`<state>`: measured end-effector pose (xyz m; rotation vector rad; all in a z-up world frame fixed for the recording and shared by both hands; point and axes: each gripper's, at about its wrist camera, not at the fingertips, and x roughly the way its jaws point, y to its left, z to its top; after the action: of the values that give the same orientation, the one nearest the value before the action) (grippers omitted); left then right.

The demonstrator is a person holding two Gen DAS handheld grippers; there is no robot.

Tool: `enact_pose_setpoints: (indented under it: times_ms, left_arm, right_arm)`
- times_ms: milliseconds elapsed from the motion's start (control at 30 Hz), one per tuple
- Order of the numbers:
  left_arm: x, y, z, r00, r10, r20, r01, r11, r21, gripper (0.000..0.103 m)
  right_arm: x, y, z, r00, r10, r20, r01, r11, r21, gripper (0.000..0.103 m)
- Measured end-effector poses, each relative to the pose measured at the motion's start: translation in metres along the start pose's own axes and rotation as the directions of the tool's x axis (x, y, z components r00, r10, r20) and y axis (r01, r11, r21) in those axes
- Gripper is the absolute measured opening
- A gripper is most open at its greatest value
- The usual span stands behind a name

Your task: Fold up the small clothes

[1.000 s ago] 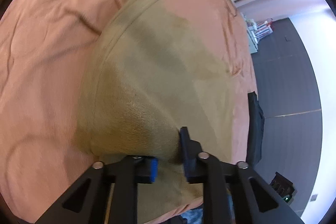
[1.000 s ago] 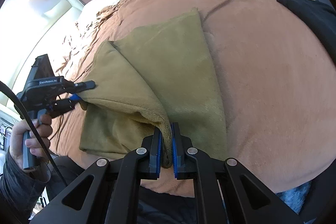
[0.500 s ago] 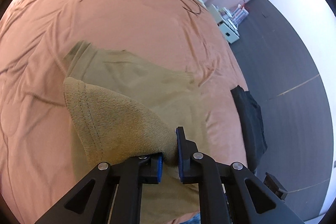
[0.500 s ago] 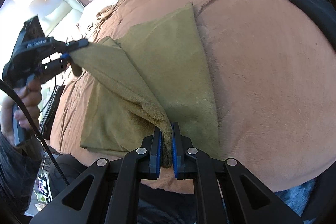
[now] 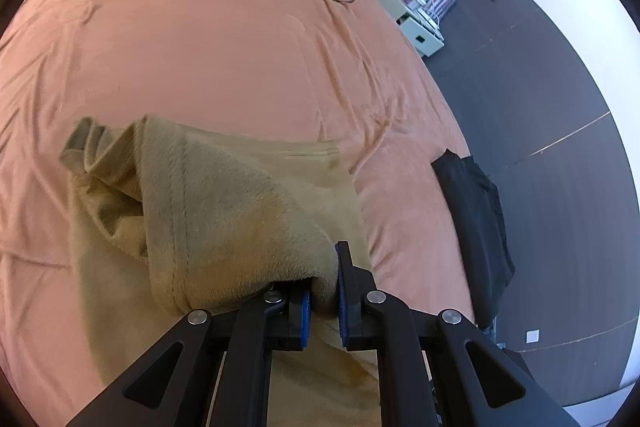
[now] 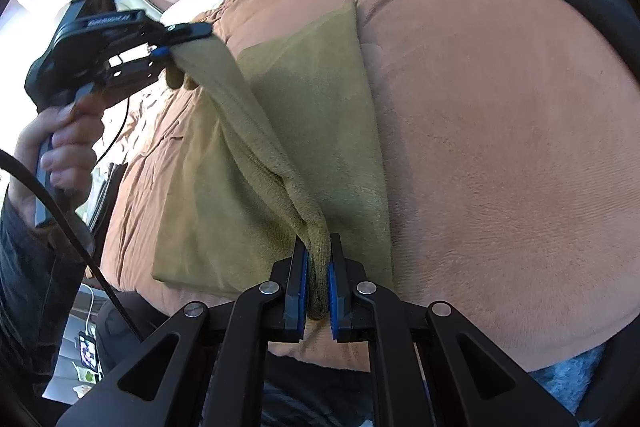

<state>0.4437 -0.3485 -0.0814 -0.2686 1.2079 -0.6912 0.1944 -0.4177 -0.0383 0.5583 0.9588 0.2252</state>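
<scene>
- Olive cloth is hanging lifted between my grippers above the orange bed.
- My right gripper is pinching one corner.
- My left gripper is clamping the other.

An olive fleece garment is spread near the bed's front edge, one edge lifted taut above it.
</scene>
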Motion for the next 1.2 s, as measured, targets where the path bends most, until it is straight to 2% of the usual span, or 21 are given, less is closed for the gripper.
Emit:
enact_pose_setpoints:
  times_ms: [333,467,533,667,733,967,1200]
  left_arm:
    - [0.052,-0.007,0.022,0.998,-0.023,-0.063,0.025,1.000,0.018,0.011]
    - [0.068,-0.002,0.028,0.994,-0.064,-0.087,0.062,0.998,-0.025,0.012]
    - [0.071,-0.001,0.030,0.990,-0.108,-0.085,0.106,0.994,-0.032,0.020]
    - [0.063,0.002,0.030,0.987,-0.157,-0.046,0.156,0.988,-0.019,0.053]
    - [0.054,0.004,0.031,0.986,-0.163,-0.026,0.162,0.987,-0.015,0.060]
    - [0.026,0.024,0.028,0.998,-0.060,-0.019,0.060,0.998,0.016,0.062]
    - [-0.004,0.063,0.010,0.999,0.025,-0.029,-0.025,1.000,-0.001,0.062]
  right_arm:
    - [0.009,-0.017,-0.003,1.000,0.023,-0.007,-0.023,0.999,0.041,0.005]
    - [0.012,-0.019,-0.004,1.000,0.027,-0.012,-0.026,0.998,0.055,0.005]
    - [0.013,-0.019,-0.005,1.000,0.028,-0.012,-0.027,0.998,0.059,0.005]
    - [0.013,-0.019,-0.004,1.000,0.025,-0.014,-0.024,0.998,0.060,0.005]
    - [0.013,-0.018,-0.003,1.000,0.020,-0.015,-0.019,0.998,0.058,0.005]
    - [0.007,-0.015,-0.004,1.000,0.010,-0.001,-0.010,0.998,0.059,0.005]
    - [0.006,-0.009,-0.004,1.000,-0.015,-0.009,0.016,0.999,0.031,0.005]
